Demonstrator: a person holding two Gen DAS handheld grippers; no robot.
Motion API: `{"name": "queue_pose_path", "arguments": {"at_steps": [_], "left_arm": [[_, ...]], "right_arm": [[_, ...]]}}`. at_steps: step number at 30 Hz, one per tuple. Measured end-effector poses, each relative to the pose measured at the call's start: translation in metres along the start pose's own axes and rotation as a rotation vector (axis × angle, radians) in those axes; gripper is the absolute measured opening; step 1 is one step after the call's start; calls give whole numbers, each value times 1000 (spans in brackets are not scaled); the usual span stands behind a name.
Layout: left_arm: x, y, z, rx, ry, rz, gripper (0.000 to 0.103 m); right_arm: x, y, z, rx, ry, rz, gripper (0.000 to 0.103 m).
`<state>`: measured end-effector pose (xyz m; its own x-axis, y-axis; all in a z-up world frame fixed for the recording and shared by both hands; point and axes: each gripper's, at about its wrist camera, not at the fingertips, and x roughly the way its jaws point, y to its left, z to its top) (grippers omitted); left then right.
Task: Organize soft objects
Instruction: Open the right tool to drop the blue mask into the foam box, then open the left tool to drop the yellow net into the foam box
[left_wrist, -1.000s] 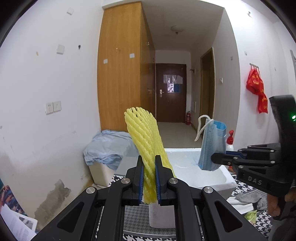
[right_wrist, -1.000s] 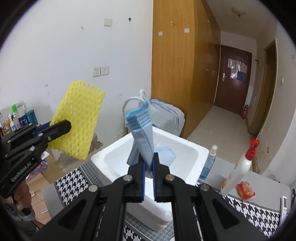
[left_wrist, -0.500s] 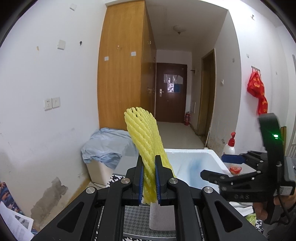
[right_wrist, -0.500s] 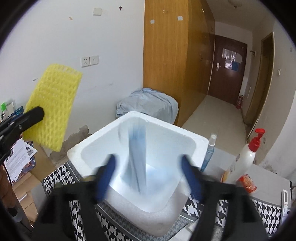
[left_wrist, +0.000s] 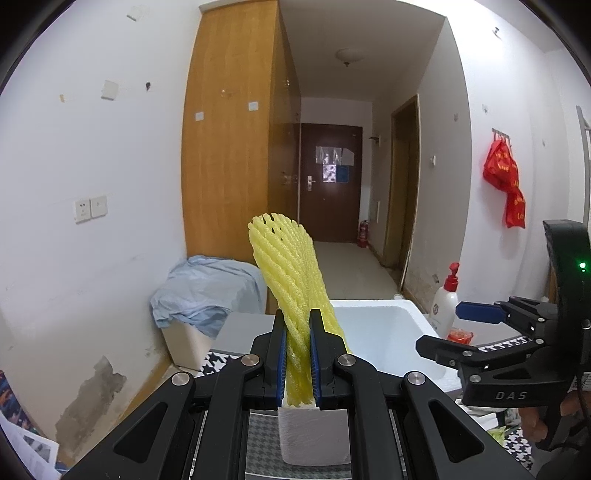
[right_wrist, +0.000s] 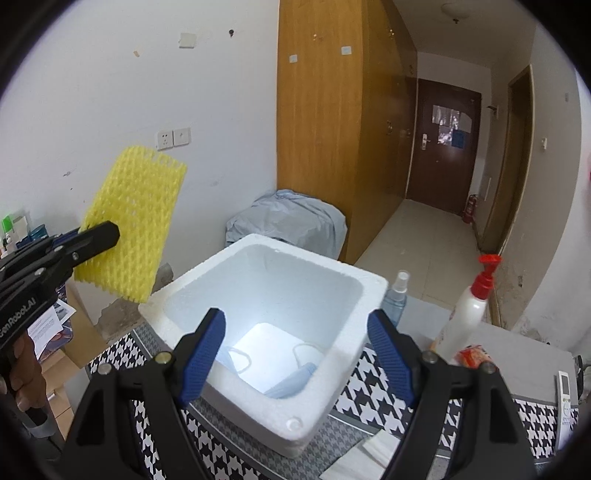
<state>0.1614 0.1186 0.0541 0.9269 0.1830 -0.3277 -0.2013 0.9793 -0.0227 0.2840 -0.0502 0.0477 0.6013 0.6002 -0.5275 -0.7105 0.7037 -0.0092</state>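
My left gripper (left_wrist: 298, 354) is shut on a yellow foam net (left_wrist: 291, 273), which stands upright between the pads. The right wrist view shows that net (right_wrist: 133, 225) held up to the left of a white foam box (right_wrist: 369, 288). Above the near side of the box, my right gripper (right_wrist: 295, 317) stands open with nothing between its blue pads. Blue face masks (right_wrist: 291, 380) with white ear loops lie on the box floor. From the left wrist view, the right gripper (left_wrist: 439, 328) hangs at the right, beside the box (left_wrist: 391, 306).
The box sits on a houndstooth cloth (right_wrist: 369, 387). A white pump bottle with a red top (right_wrist: 469, 310), a small spray bottle (right_wrist: 395, 295), a red packet (right_wrist: 474, 356) and a remote (right_wrist: 565, 387) lie to its right. A cloth-covered bin (right_wrist: 291, 218) stands behind it.
My right gripper opened and let go of the blue mask, which fell into the white box. The left gripper kept the yellow net and stayed in place.
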Motion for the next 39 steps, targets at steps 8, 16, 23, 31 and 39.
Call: {"name": "queue_pose_path", "arguments": {"at_steps": [8,16,23,31,39], "left_arm": [[12,-12,3,17,14,-49,11],[28,-25,8,36,30,-97,11],[37,-39,9,53,46,-124,11],[55,-47,7,70,89,-116,29],[67,-49,1,63,125,-110,90]], "right_arm": [[-15,-21,-6,65,-25,-2,93],[-33,-39,-17,114,-63,-43,98],[-38,-48,-25,131,-69,-73,98],[-47,-62,-37,158,-79,-91,98],[-55,-71,-46,179,-83,-122,98]]}}
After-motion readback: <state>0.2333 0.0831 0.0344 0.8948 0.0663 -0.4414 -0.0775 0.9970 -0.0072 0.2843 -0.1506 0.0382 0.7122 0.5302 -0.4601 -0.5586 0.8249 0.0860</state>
